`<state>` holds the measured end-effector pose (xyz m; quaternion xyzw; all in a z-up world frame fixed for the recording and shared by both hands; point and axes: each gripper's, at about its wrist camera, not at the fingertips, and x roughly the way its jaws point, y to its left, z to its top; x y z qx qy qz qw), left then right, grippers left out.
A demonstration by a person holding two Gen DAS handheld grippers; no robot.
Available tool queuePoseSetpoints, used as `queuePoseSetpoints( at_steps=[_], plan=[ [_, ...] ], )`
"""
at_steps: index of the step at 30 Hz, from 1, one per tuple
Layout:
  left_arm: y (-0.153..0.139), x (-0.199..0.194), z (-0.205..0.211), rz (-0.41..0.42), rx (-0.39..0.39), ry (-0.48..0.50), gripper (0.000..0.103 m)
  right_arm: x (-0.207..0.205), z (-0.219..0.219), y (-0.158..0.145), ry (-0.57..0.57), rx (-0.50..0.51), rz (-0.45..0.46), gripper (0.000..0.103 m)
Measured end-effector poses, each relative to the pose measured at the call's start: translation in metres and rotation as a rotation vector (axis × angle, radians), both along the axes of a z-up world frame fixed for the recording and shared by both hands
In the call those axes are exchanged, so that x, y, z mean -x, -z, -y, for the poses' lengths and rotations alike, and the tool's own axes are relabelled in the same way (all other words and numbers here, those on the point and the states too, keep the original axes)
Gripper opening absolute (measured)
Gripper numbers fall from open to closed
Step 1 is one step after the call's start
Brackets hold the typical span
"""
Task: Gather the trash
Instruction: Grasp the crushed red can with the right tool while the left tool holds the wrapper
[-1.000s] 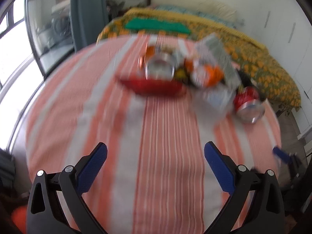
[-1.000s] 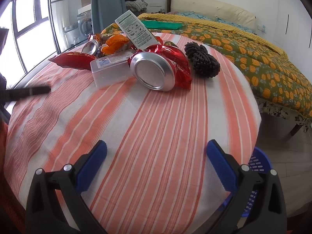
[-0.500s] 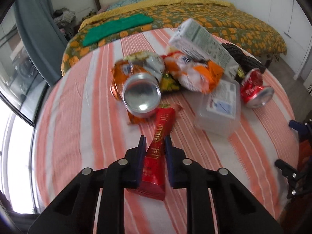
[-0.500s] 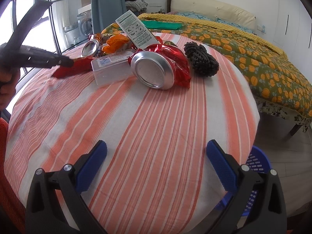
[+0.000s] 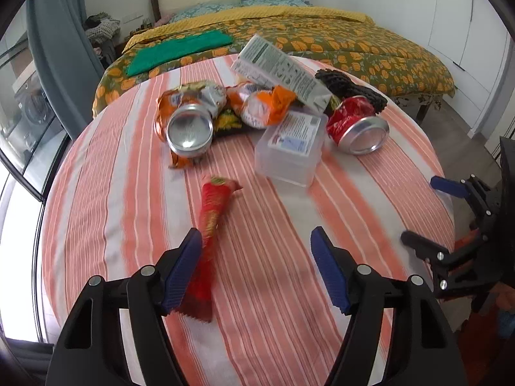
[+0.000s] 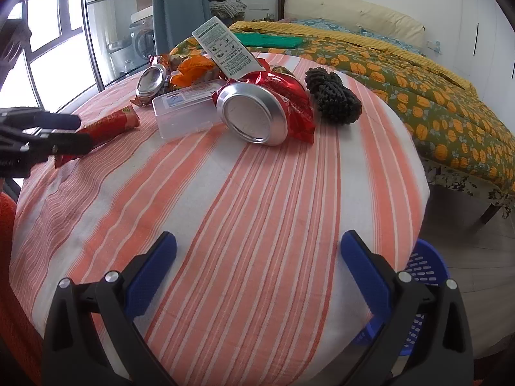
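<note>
Half a second after clamping a red snack wrapper [image 5: 209, 225], the left gripper [image 5: 256, 271] now has its blue pads spread wide, and the wrapper lies on the striped tablecloth [image 5: 283, 276] with its near end against the inner face of the left pad [image 5: 182, 270]. The wrapper also sits clear of the trash pile, where earlier it touched the orange can.

On the round table, the pile lies at the far side: a crushed orange can [image 5: 190, 130] with its silver base facing the camera, crumpled orange snack bags [image 5: 264, 104], a clear plastic box [image 5: 291, 146], a grey-white carton [image 5: 280, 69] leaning over the bags, a crushed red can [image 5: 359, 125], and a black knotted bundle [image 5: 349, 88] behind it. The wrapper rests apart from these, nearer the left gripper.

The right gripper [image 6: 257, 267] hovers over the near edge of the table, its blue pads set wide apart and holding nothing. From its camera the red can [image 6: 260, 109] lies in front of the carton [image 6: 225, 51], touching the plastic box [image 6: 186, 109], with the black bundle [image 6: 333, 96] just beside it. A blue plastic basket [image 6: 418, 276] stands on the floor below the table's right edge. A bed with an orange-patterned cover [image 6: 418, 90] fills the background.
</note>
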<state>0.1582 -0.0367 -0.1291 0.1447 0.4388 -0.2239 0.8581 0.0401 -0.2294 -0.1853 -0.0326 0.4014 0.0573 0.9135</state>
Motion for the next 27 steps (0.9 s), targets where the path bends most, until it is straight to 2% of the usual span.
queuePoseSetpoints(
  at_steps=[2, 5, 9, 12, 15, 19, 20, 23, 27],
  plan=[
    [0.002, -0.01, 0.003, -0.015, 0.004, 0.015, 0.075, -0.003, 0.004, -0.003, -0.013, 0.001, -0.012, 0.098],
    [0.015, -0.027, -0.001, 0.003, -0.061, -0.046, 0.075, -0.015, 0.023, -0.02, -0.005, -0.01, 0.026, 0.098],
    [0.021, -0.033, -0.014, -0.024, 0.001, -0.066, 0.075, -0.045, 0.042, -0.037, -0.07, -0.037, 0.046, 0.098],
    [0.019, -0.036, -0.021, -0.026, 0.043, -0.067, 0.075, -0.078, 0.046, -0.035, -0.149, -0.088, -0.02, 0.098],
    [0.018, -0.039, -0.027, -0.037, 0.079, -0.087, 0.075, -0.097, 0.043, -0.031, -0.226, -0.211, -0.088, 0.098],
    [0.017, -0.042, -0.034, -0.038, 0.097, -0.111, 0.075, -0.088, 0.021, -0.036, -0.399, -0.33, -0.147, 0.097],
    [0.017, -0.042, -0.035, -0.035, 0.099, -0.111, 0.074, -0.084, 0.015, -0.037, -0.426, -0.331, -0.152, 0.097],
    [0.017, -0.044, -0.033, -0.024, 0.08, -0.106, 0.07, -0.069, 0.004, -0.049, -0.444, -0.215, -0.109, 0.097],
    [0.021, -0.052, -0.024, -0.019, 0.048, -0.084, 0.06, -0.079, -0.003, -0.061, -0.413, 0.048, -0.012, 0.097]
  ],
)
